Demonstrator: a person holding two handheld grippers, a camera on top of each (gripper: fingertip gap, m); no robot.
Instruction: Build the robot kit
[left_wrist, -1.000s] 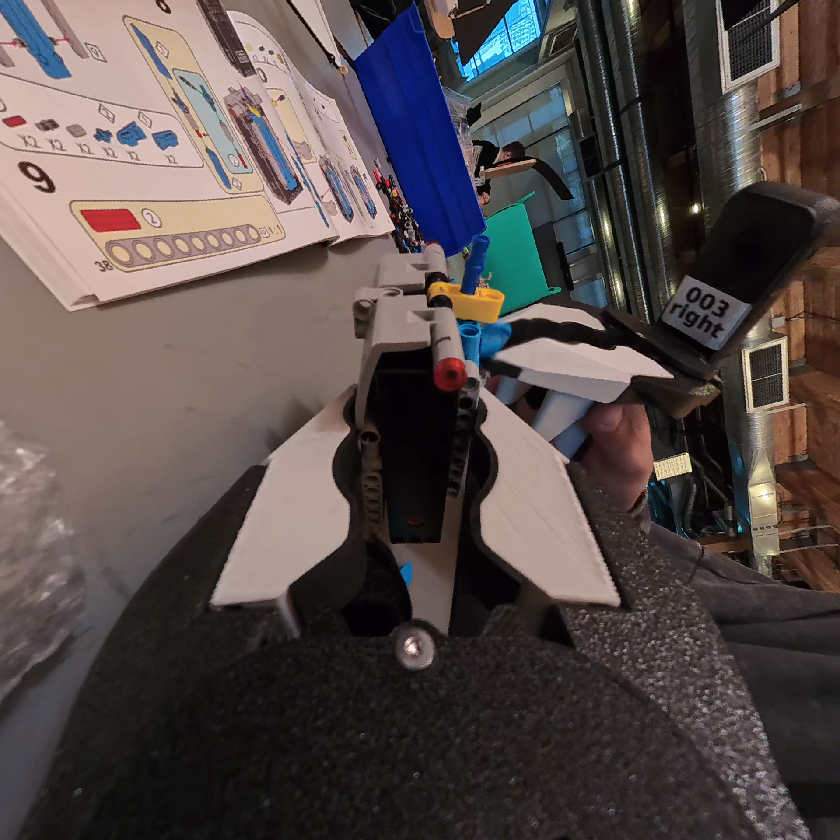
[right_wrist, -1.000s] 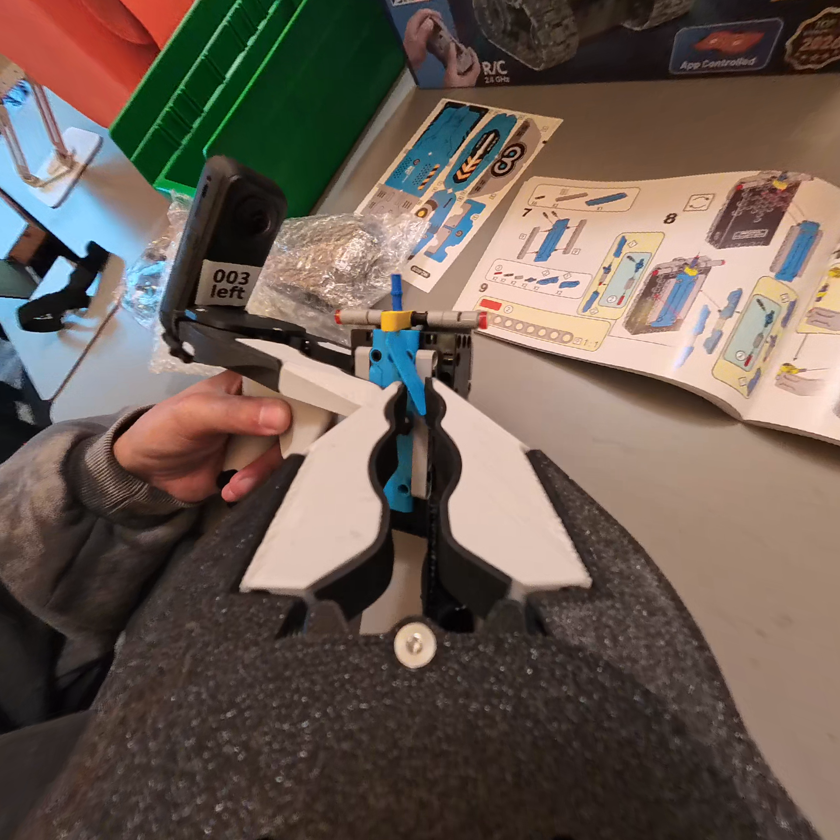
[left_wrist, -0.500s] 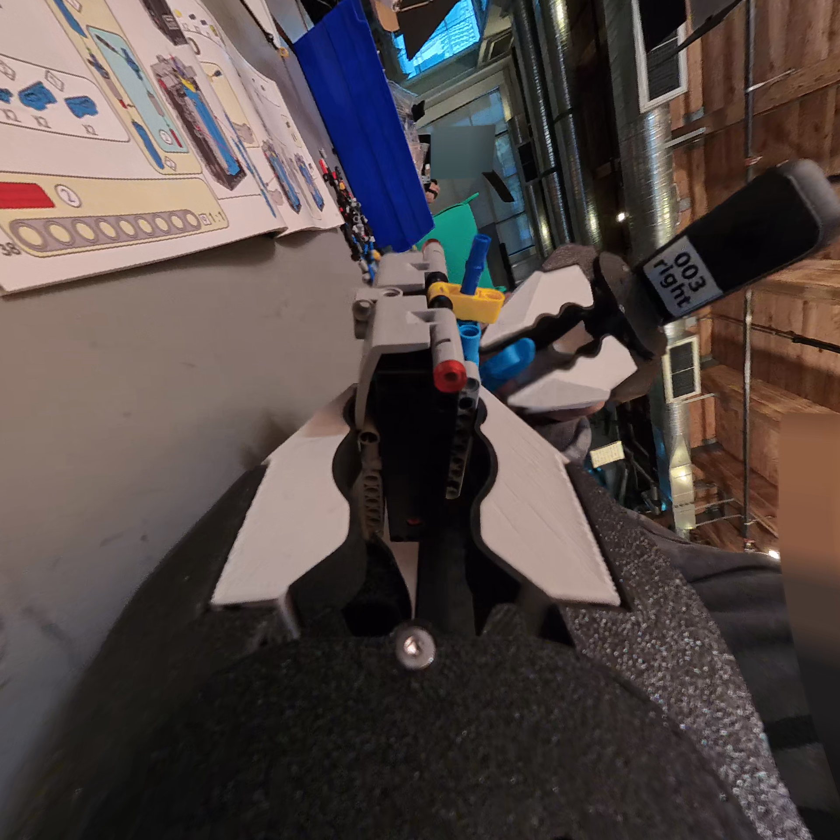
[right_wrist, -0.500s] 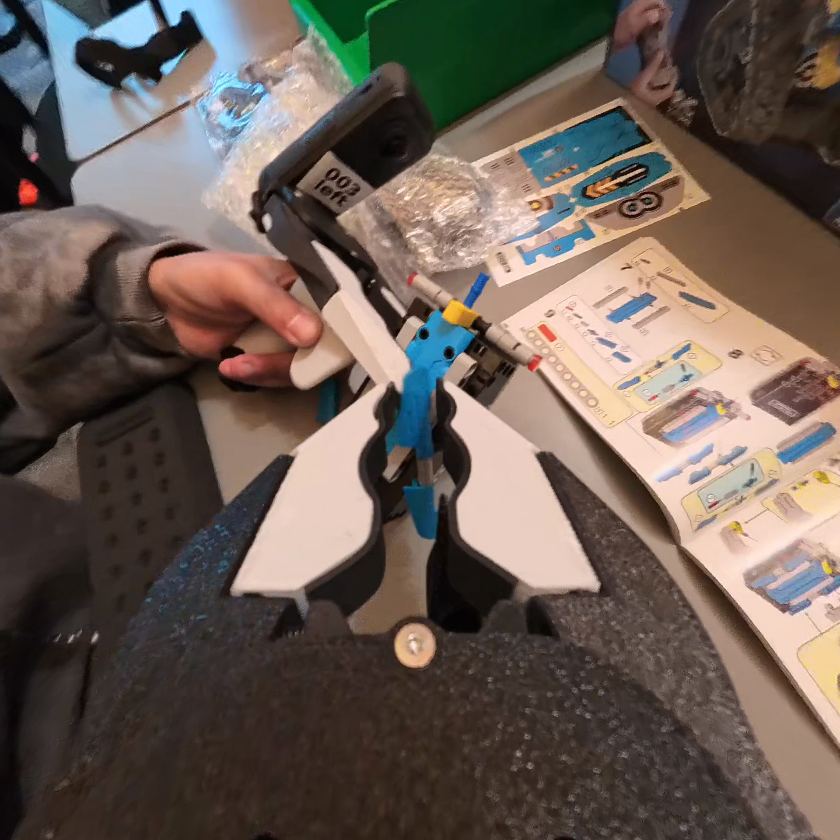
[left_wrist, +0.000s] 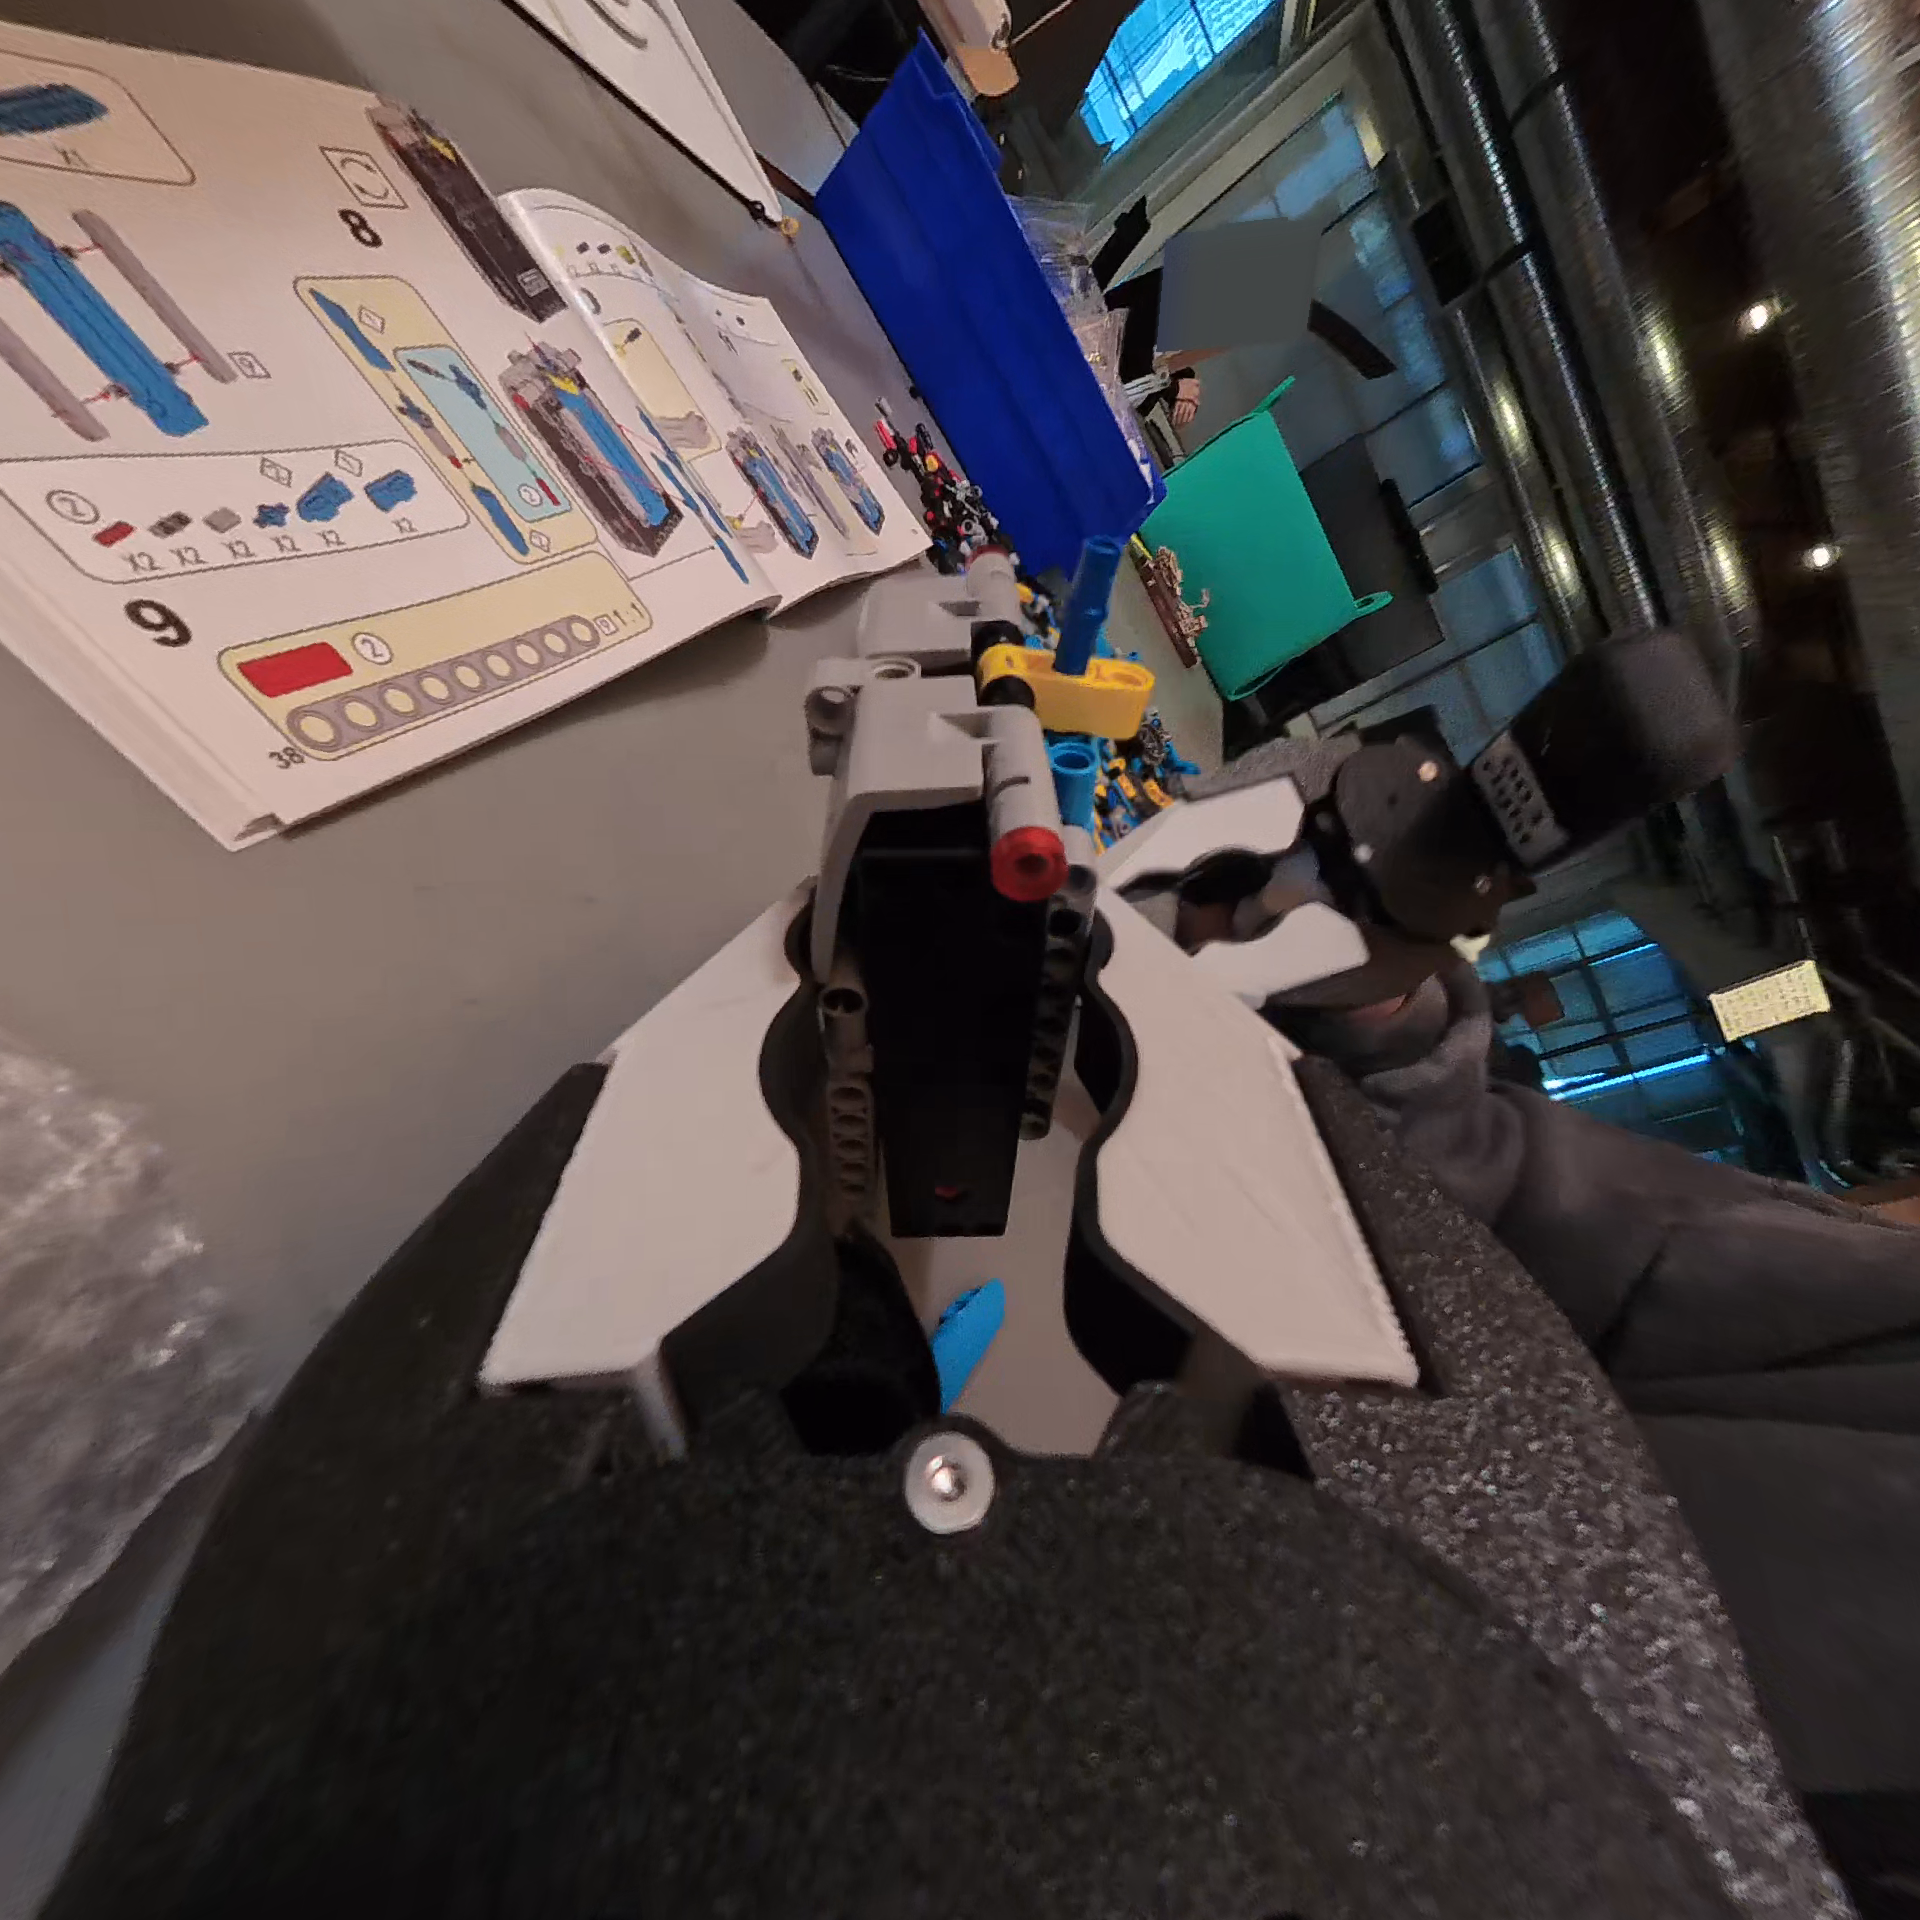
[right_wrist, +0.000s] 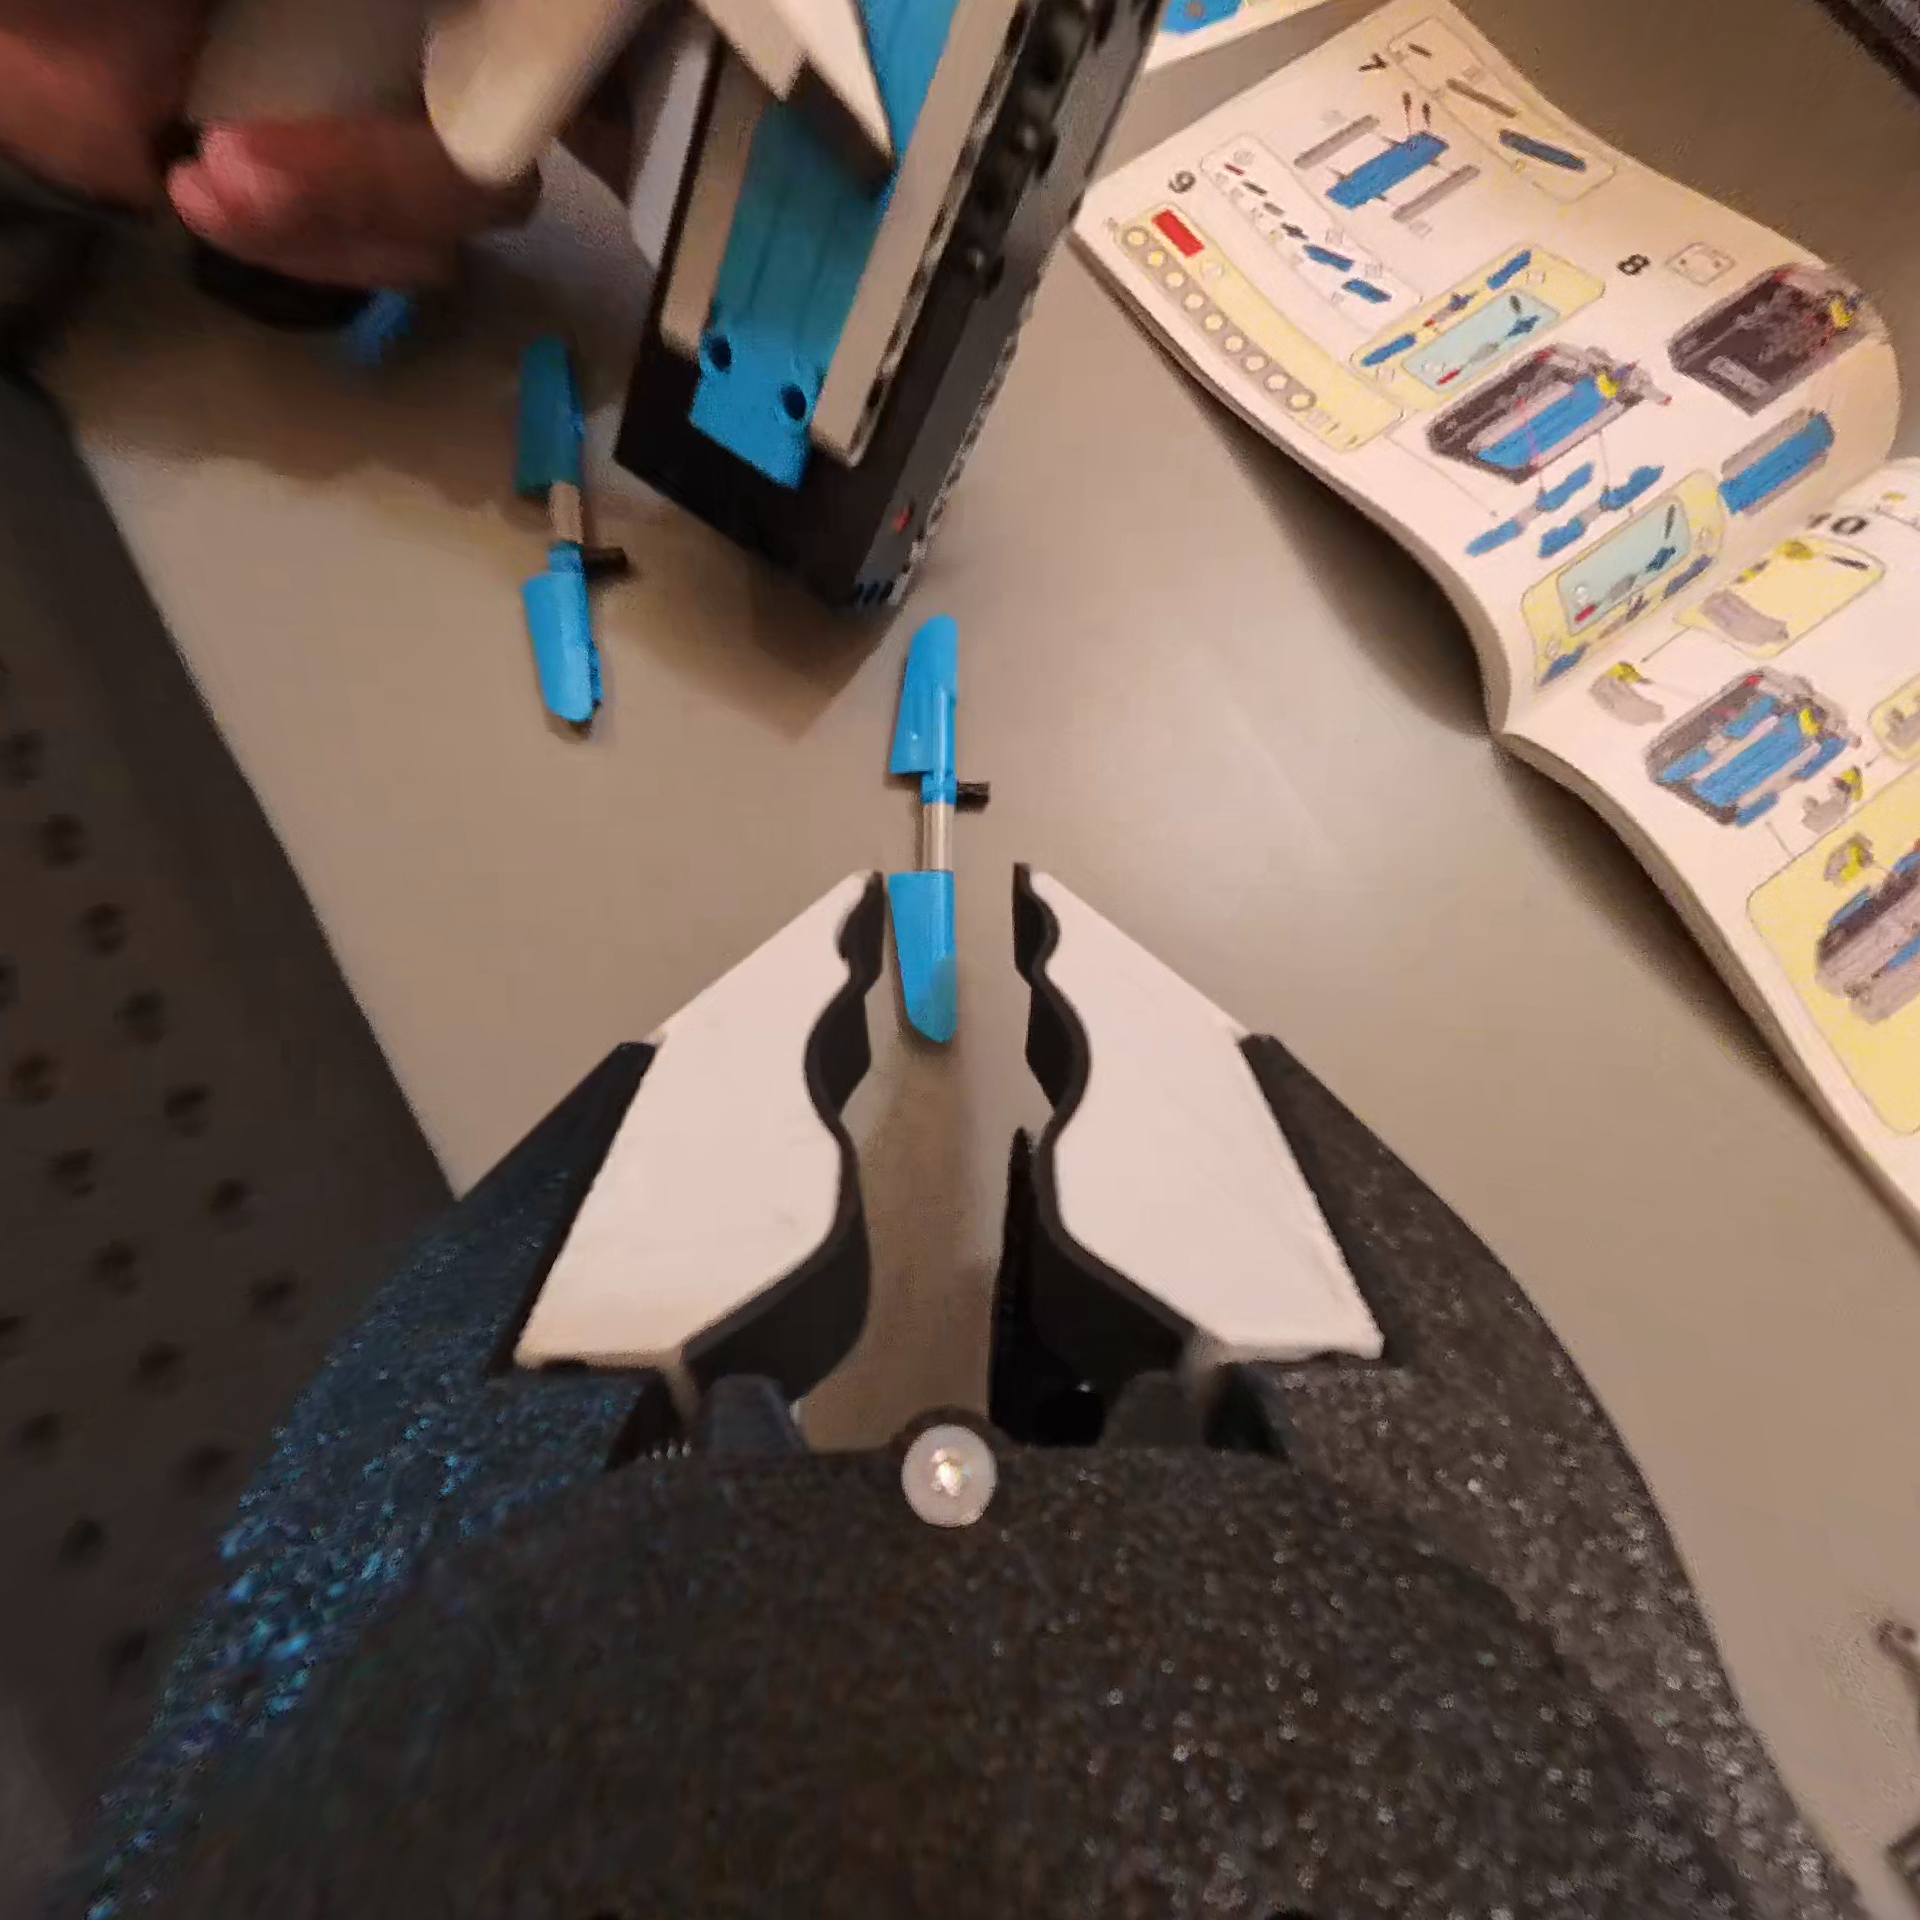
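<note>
Left hand-held gripper (left_wrist: 951, 935) is clamped on the black brick block (left_wrist: 940, 1029). Right hand-held gripper (right_wrist: 948, 883) is spread apart around a blue rod piece (right_wrist: 925, 831) lying on the bench (right_wrist: 1195, 727).

Both grippers wear white wedge fingers (right_wrist: 727, 1122) with wavy black pads, speckled black foam bodies, a silver screw (right_wrist: 948, 1480), grey sleeve (left_wrist: 1662, 1247).

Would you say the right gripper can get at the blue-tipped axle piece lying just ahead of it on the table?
Probably yes. The right gripper is open, and the blue-tipped axle piece lies on the grey table with its near end already between the fingertips; nothing lies between them.
</note>
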